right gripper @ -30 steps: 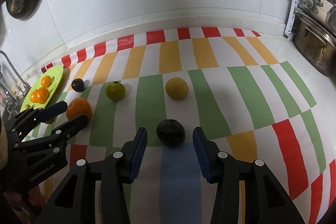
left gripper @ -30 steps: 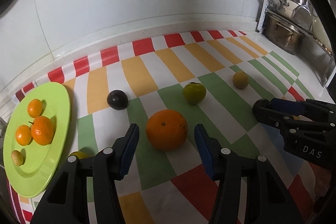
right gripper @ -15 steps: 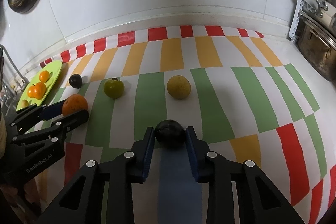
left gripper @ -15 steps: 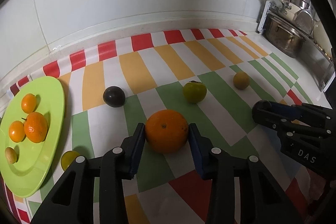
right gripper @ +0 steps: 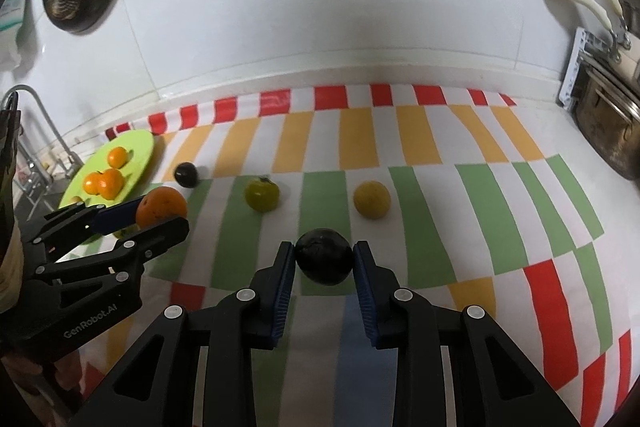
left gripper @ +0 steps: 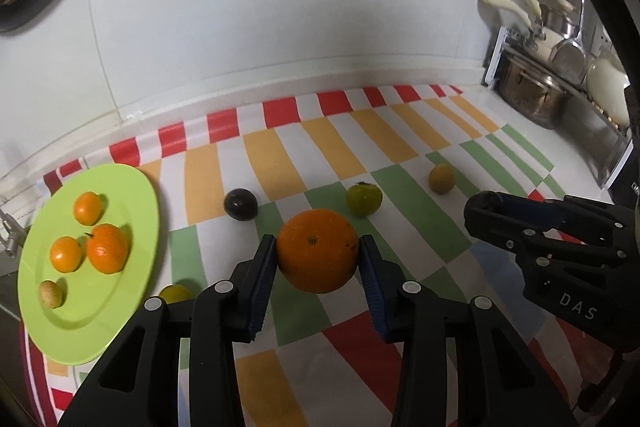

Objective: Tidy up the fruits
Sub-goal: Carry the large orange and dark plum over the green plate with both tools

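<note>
On the far left, the green plate (left gripper: 132, 187) is lying on the striped cloth (left gripper: 280, 163) that is covering the worktop, and it is already carrying three small mandarins (left gripper: 106, 247) and one pale little fruit (left gripper: 51, 293). Just beside its near rim, a small yellow fruit (left gripper: 176, 293) is peeking out behind the left tool. A dark plum (left gripper: 240, 203) is sitting on the cloth between the plate and the middle.

In the middle, the left tool (left gripper: 318, 255) is clenching the big orange (left gripper: 318, 255): both blue pads are pressing on its sides, and the orange seems to be lifted a little from the cloth, though I cannot tell this for sure. Behind it, a green persimmon (left gripper: 363, 200) and a yellow round fruit (left gripper: 441, 178) are waiting on the cloth, apart from each other.

On the right, the right tool (right gripper: 324, 261) is grasping a dark avocado-like fruit (right gripper: 324, 261), with the pads touching both its sides.

I am judging that the step in hand is the pick-up, with both fruits gripped at once and the carrying not yet done. The next move is probably asking the left tool to bring the orange to the plate on the left and set it on a free part, without pushing the mandarins; the round orange may roll when released. The right tool should be waiting its turn so the two do not cross.
</note>
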`<state>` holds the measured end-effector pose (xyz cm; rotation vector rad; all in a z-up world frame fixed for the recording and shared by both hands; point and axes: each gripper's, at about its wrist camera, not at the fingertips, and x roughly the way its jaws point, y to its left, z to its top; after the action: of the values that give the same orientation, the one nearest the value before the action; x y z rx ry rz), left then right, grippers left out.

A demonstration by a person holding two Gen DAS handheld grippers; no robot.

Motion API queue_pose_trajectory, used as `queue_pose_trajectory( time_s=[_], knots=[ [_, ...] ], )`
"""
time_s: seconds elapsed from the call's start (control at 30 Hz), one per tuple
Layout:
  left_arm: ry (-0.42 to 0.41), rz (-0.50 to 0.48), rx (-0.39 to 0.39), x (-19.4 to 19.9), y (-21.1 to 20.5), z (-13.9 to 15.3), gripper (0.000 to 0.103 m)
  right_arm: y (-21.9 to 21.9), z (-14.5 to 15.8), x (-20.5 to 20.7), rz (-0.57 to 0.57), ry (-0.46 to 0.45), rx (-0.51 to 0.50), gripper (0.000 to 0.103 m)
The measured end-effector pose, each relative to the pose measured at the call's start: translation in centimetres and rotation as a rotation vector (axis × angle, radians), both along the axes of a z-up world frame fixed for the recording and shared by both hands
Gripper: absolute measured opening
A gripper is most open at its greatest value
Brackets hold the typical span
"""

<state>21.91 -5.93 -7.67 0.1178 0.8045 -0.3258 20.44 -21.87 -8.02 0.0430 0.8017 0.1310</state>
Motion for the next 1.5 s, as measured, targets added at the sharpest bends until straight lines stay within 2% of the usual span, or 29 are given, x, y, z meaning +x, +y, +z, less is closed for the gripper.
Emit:
queue_pose_trajectory(
  time_s=[0.73, 1.5],
  knots=[
    [-0.119, 0.149, -0.014, -4.8, 5.4, 5.0, 0.040, 5.7, 4.7, -2.4, 0.185, -0.138, -0.005, 0.031],
    [-0.192, 0.367, 0.041, -7.0, 13.4, 6.9, 0.040, 14.3, 7.0, -1.8, 0.406, -0.201, 0.022, 0.031]
  ],
)
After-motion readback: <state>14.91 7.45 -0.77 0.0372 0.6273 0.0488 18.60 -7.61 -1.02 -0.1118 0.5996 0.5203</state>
